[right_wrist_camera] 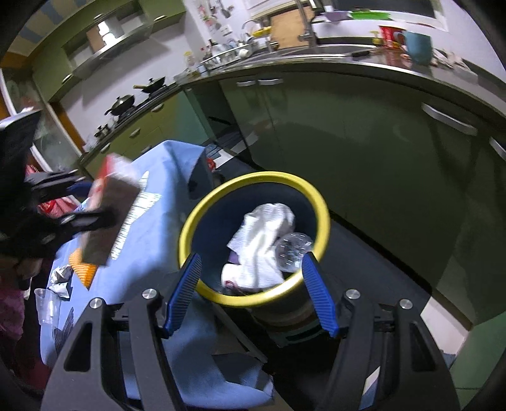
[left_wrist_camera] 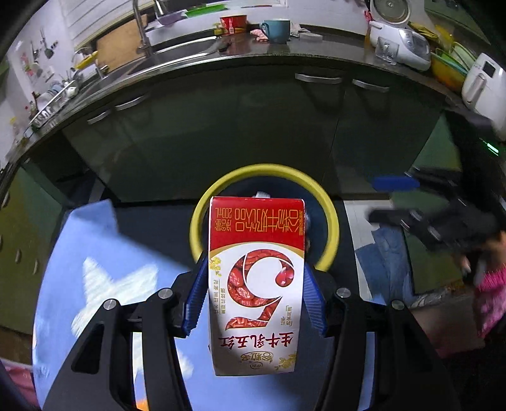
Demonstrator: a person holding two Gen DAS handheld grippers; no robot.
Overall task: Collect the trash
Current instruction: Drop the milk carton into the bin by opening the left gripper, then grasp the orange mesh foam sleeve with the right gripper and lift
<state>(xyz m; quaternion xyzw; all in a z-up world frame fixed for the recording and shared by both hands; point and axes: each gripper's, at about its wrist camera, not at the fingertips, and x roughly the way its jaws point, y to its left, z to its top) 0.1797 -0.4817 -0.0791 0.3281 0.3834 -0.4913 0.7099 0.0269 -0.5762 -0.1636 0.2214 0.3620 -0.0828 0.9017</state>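
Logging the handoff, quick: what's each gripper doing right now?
Left gripper: shut on the carton, held near the bin.
Right gripper: open, holding nothing, jaws apart in front of the bin.

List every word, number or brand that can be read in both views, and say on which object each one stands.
All readable text is on the red and white milk carton held upside down in the left hand-held gripper.
"6": large red numeral on its front.
"生牛乳五红": red characters near the camera.
"200mL": gold print on the red band.
Too small to read: the other gold characters and the logo.
Too blurred: the red tin on the counter.
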